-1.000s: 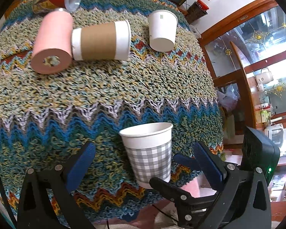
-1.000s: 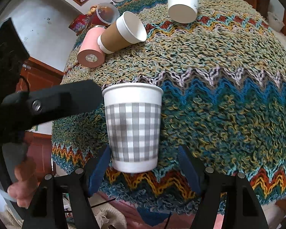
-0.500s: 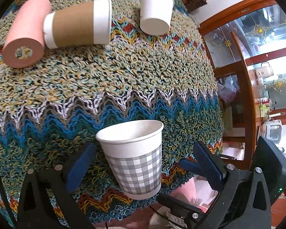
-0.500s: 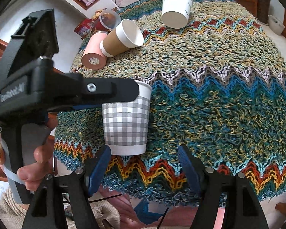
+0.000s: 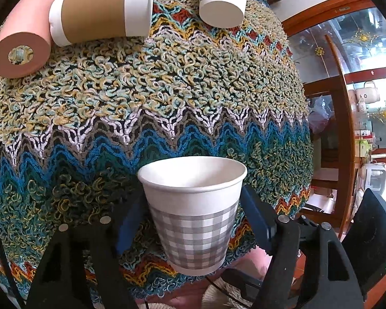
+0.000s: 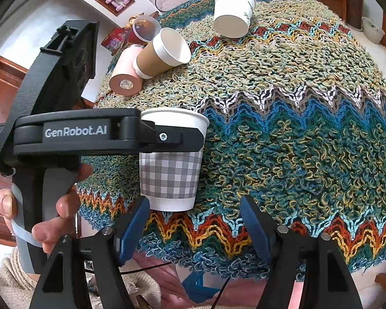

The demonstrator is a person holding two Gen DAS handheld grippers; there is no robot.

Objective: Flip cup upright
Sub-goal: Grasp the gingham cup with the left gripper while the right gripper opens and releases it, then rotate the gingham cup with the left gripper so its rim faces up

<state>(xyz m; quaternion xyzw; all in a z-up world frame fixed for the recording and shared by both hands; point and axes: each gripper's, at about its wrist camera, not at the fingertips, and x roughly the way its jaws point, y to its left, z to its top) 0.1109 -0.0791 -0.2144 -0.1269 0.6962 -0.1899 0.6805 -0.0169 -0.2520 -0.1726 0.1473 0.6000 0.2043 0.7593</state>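
Note:
A grey-checked paper cup [image 5: 193,213] stands upright, mouth up, near the front edge of the knitted zigzag cloth [image 5: 167,97]. My left gripper [image 5: 193,219] is around its sides, its blue pads close against the cup wall. In the right wrist view the cup [image 6: 171,175] stands with the left gripper's black finger across its upper part. My right gripper [image 6: 194,221] is open and empty, just in front of and below the cup.
A brown-sleeved cup [image 5: 100,10] lies on its side beside a pink roll [image 5: 23,41] at the back left. A white cup [image 5: 222,0] is tilted at the back. A clear lid [image 6: 145,28] lies behind them. Wooden cabinets [image 5: 347,128] stand to the right.
My left gripper has moved forward around the checked cup and its fingers have closed in on it. My right gripper has drawn back a little from the cup and stays open.

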